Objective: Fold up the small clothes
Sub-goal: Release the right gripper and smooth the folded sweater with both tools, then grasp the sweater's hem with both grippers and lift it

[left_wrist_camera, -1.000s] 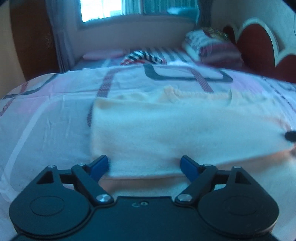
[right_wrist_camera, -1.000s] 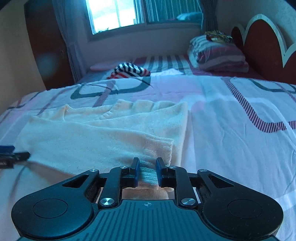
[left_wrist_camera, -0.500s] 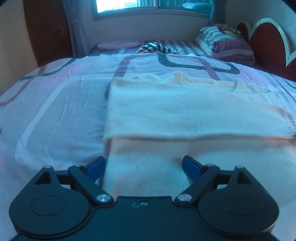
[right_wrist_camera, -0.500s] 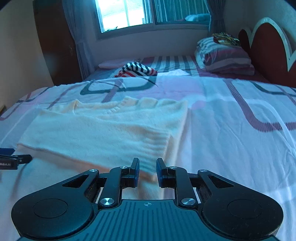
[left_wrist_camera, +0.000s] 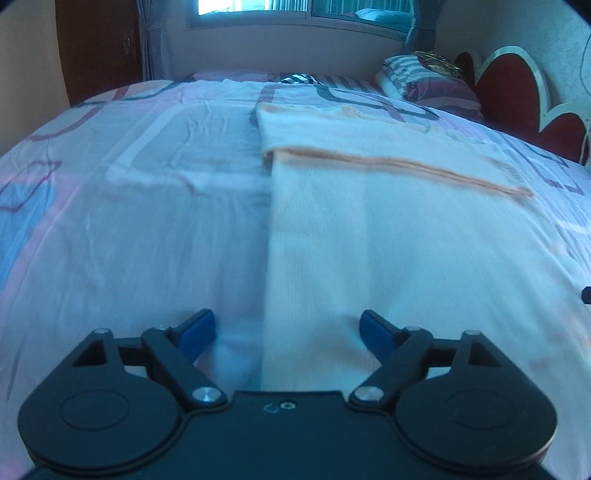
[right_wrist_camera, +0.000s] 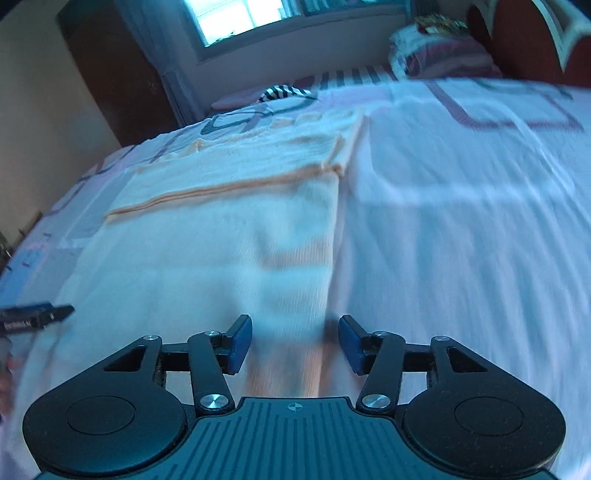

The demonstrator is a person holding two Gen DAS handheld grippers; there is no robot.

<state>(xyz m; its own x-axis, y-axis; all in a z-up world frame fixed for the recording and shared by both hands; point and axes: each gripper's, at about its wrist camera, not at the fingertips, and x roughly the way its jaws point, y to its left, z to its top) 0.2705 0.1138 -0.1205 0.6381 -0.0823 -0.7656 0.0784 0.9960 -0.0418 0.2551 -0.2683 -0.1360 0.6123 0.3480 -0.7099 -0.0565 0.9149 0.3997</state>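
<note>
Bedroom with window (left_wrist_camera: 295,11) and headboard (left_wrist_camera: 517,96), patterned bedsheet (left_wrist_camera: 147,221) bearing folded cream sweater (left_wrist_camera: 388,229), left gripper (left_wrist_camera: 287,330) fingers apart, right gripper (right_wrist_camera: 295,341) fingers apart, both empty.

Cream sweater (left_wrist_camera: 388,236) — pink-and-white bedsheet (left_wrist_camera: 129,206) — blue fingertips (right_wrist_camera: 240,343).

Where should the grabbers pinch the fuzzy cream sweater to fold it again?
Probably at its two near corners. The cream sweater lies flat with straight side edges, and the open left gripper and open right gripper each straddle one edge, so come in low from the near side.
</note>
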